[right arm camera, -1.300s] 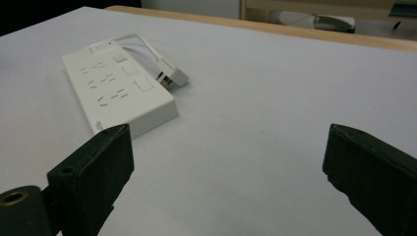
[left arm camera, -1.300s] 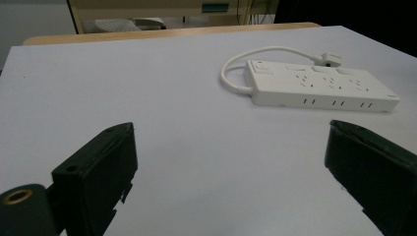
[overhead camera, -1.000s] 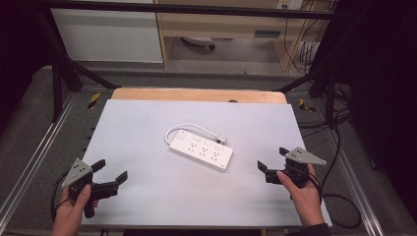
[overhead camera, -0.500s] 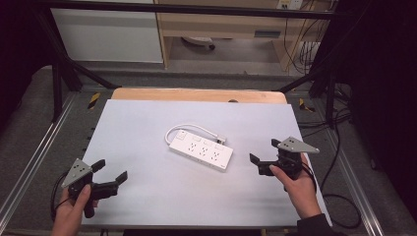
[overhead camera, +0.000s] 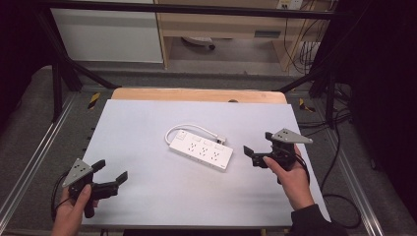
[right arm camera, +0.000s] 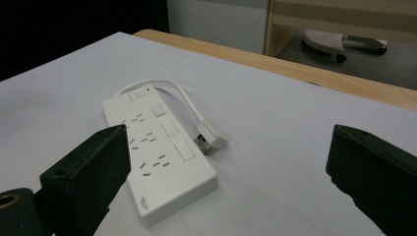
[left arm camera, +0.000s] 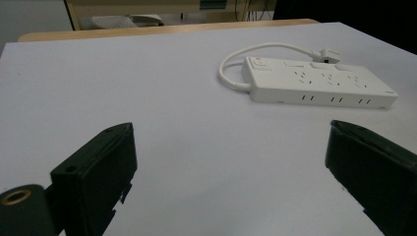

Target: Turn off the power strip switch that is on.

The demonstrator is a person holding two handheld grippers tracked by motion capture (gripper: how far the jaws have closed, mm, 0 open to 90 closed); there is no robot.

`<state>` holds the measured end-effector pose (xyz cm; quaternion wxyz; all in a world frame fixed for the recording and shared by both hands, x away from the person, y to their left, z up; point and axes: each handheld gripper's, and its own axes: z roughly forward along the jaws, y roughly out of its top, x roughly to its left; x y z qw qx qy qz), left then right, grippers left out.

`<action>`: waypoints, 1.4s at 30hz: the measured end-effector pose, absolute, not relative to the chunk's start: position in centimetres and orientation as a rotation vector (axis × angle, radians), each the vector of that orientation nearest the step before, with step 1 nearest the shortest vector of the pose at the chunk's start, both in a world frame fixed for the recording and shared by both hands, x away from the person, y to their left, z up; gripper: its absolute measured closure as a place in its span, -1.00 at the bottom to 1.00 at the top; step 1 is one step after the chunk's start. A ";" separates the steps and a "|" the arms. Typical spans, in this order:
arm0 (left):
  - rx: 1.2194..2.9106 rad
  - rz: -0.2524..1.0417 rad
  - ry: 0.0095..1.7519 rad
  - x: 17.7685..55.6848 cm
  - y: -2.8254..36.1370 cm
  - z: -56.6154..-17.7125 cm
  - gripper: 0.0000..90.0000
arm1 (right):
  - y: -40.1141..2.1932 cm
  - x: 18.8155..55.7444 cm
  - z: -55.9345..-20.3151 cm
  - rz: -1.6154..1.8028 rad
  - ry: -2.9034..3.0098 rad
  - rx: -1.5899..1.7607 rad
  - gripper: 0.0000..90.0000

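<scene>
Right at the middle of the bench [overhead camera: 147,128], the white power strip [overhead camera: 200,150] is lying flat, sockets facing up, its short white cord [overhead camera: 189,129] looping round the switch end and the plug [overhead camera: 222,139] resting just beside the strip's far edge. Just to the right of the strip, the right hand-held gripper [overhead camera: 256,150] is hovering near its end with jaws spread wide, gripping nothing, and pointing toward the strip. Well to the left of the strip and nearer the person, the left hand-held gripper [overhead camera: 110,171] is sitting low over the bench edge, jaws likewise parted and empty. Through the right gripper view, the strip [right arm camera: 157,147] is showing between the two black jaws, plug [right arm camera: 212,135] touching the bench beside it. Through the left gripper view, the strip [left arm camera: 319,81] is lying farther off, apart from both jaws.
</scene>
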<state>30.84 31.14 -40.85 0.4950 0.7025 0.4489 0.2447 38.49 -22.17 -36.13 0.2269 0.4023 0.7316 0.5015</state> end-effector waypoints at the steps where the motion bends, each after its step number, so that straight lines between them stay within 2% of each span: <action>1: 1.703 0.594 1.088 30.8 31.1 -40.8 -0.89 | -22.1 38.6 -36.1 1.385 2.016 1.108 -0.92; 23: 1.715 0.590 1.086 30.9 31.0 -40.9 -0.89 | -20.2 41.1 -34.6 1.391 2.016 1.087 -0.88; 33: 1.720 0.588 1.083 30.9 31.0 -41.0 -0.89 | -19.3 42.2 -34.5 1.397 2.011 1.097 -0.80; 42: 1.720 0.584 1.085 30.9 31.0 -41.0 -0.89 | -18.4 43.0 -34.6 1.404 2.007 1.110 -0.87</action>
